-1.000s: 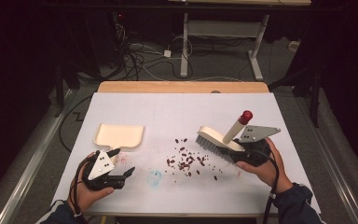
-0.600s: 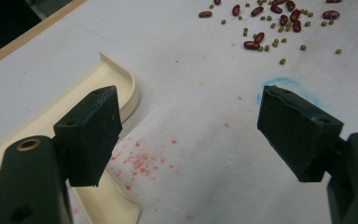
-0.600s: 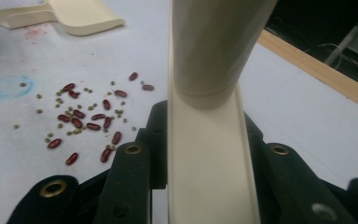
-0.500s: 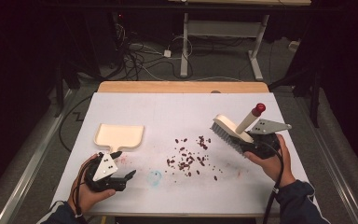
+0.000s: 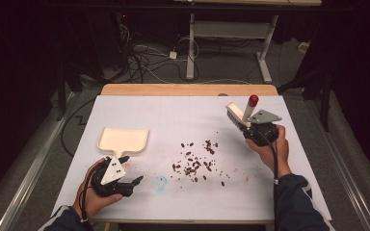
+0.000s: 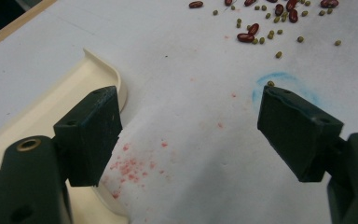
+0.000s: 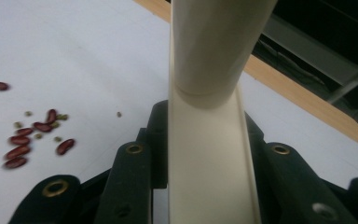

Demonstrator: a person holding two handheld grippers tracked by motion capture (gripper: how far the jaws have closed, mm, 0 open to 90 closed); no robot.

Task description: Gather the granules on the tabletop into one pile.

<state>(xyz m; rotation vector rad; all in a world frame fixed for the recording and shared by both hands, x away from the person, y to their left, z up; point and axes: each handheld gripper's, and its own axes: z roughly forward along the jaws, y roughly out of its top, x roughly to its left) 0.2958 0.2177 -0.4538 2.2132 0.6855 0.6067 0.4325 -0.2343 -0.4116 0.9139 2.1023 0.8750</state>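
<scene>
The right hand-held gripper (image 5: 254, 129) is clamped on the handle of the cream plastic brush with a red-tipped handle (image 5: 241, 114), raised at the right of the white worktop (image 5: 183, 115). The left hand-held gripper (image 5: 132, 183), jaws wide apart and empty, rests near the handle of the cream plastic dustpan (image 5: 123, 140) at the near left. The scattered red and green beans (image 5: 197, 163) lie between them. To proceed well, the dustpan handle likely needs gripping first, with the pan's lip pressed flat toward the beans.

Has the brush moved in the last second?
Yes. The brush, clamped in the right gripper, has lifted away from the scattered beans toward the table's far right edge.
</scene>
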